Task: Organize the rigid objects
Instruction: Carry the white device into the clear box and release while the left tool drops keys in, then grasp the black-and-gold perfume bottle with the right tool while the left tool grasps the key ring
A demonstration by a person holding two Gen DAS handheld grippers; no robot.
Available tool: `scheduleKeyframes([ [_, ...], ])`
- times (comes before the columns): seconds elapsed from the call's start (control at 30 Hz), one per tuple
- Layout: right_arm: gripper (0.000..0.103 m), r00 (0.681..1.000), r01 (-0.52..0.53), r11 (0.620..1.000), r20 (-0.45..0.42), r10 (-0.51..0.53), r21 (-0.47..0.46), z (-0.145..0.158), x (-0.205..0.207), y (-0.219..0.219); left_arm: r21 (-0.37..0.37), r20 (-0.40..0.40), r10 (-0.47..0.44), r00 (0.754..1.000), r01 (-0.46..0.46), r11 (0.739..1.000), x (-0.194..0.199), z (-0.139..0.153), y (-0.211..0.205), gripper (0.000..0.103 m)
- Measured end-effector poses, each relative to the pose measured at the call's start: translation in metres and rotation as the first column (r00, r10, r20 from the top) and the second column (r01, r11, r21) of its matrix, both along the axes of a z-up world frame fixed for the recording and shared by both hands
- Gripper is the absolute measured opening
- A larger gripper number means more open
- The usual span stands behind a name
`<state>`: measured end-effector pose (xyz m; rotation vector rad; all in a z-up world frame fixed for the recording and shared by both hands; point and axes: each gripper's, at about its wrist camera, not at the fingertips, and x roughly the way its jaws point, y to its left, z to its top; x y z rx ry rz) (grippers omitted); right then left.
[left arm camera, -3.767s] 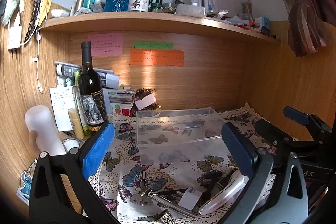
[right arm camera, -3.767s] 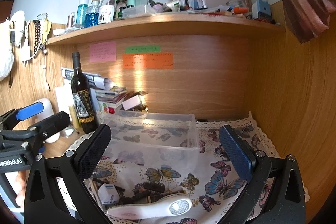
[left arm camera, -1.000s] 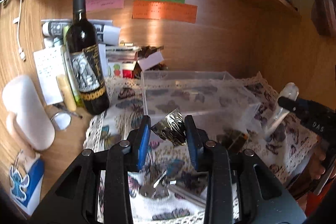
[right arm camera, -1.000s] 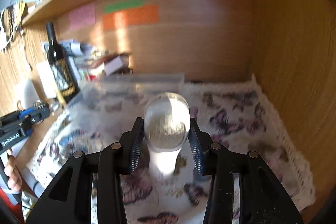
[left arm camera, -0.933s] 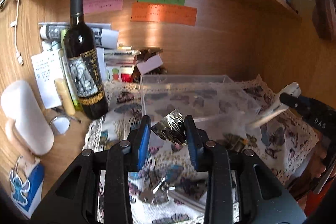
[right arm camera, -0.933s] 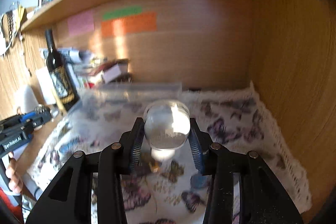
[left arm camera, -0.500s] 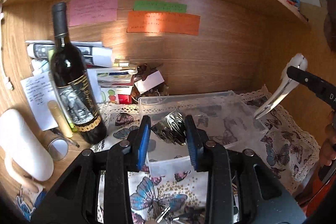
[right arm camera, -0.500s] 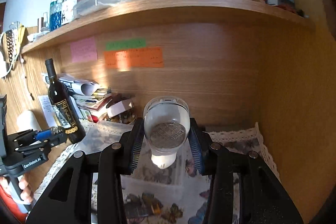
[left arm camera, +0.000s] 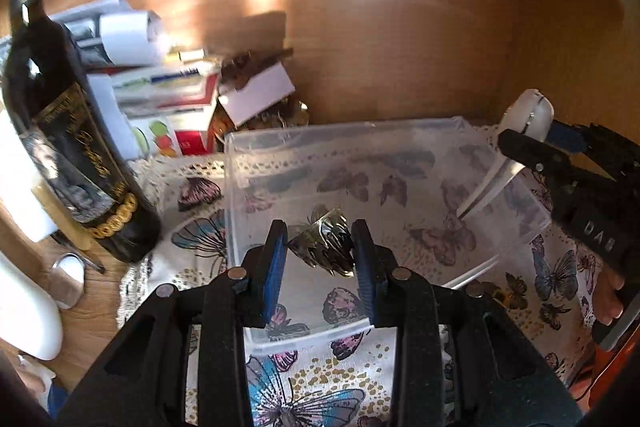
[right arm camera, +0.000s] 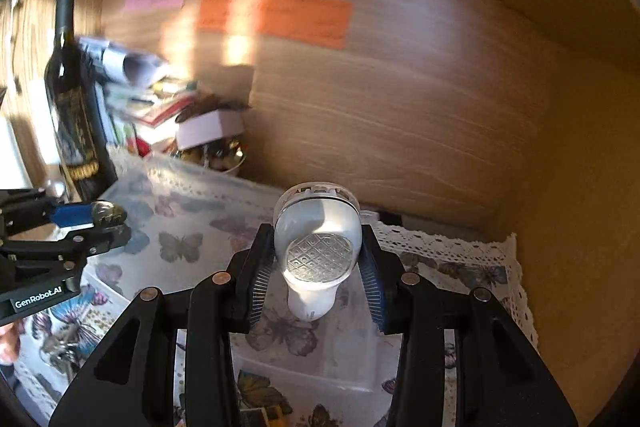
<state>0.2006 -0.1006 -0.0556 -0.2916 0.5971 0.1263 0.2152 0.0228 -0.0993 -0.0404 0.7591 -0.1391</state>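
Observation:
A clear plastic box (left arm camera: 420,131) stands on the butterfly cloth (left arm camera: 304,387). My left gripper (left arm camera: 320,247) is shut on a shiny embossed metal piece (left arm camera: 324,243), held over the box's near left part. My right gripper (right arm camera: 318,259) is shut on a white handheld device (right arm camera: 316,247) with a round clear lens, held over the box (right arm camera: 192,195). In the left wrist view the right gripper (left arm camera: 532,143) hangs over the box's right rim with the white device (left arm camera: 524,115) pointing down. In the right wrist view the left gripper (right arm camera: 96,219) shows at the left.
A dark wine bottle (left arm camera: 68,147) stands left of the box. Stacked books and papers (left arm camera: 160,87) and a small dish of trinkets (right arm camera: 216,155) sit behind it against the wooden back wall. A white object (left arm camera: 24,315) lies at the far left.
Both grippers have moved forward and tilted down over the clear box, each still holding its object. The box now lies directly under them.

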Motion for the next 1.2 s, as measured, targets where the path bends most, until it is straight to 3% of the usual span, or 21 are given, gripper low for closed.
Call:
scheduleKeyframes([
  [0.23,0.038,0.997,-0.065,0.996,-0.039,0.062,-0.066,-0.004,0.024,0.025,0.008,-0.020,0.000,1.000,0.000,1.000,0.012,-0.009,0.000,0.033],
  [0.6,0.038,0.963,-0.109,0.989,-0.236,0.130,0.101,-0.030,0.054,0.033,-0.019,0.038,0.007,0.999,-0.006,1.000,-0.002,0.006,0.011,0.058],
  [0.8,0.040,0.966,-0.112,0.987,-0.218,0.136,0.117,-0.022,0.041,0.034,-0.009,0.077,0.007,0.997,-0.007,1.000,-0.013,0.018,0.012,0.061],
  [0.87,0.045,0.972,-0.114,0.987,-0.192,0.135,0.115,-0.014,0.032,0.035,-0.015,0.090,0.005,0.996,-0.003,1.000,-0.017,0.023,0.012,0.062],
  [1.2,0.069,0.990,-0.133,0.986,-0.023,0.136,0.101,0.024,-0.027,0.028,-0.004,0.196,0.032,0.980,-0.032,0.999,-0.061,0.055,0.016,0.087],
])
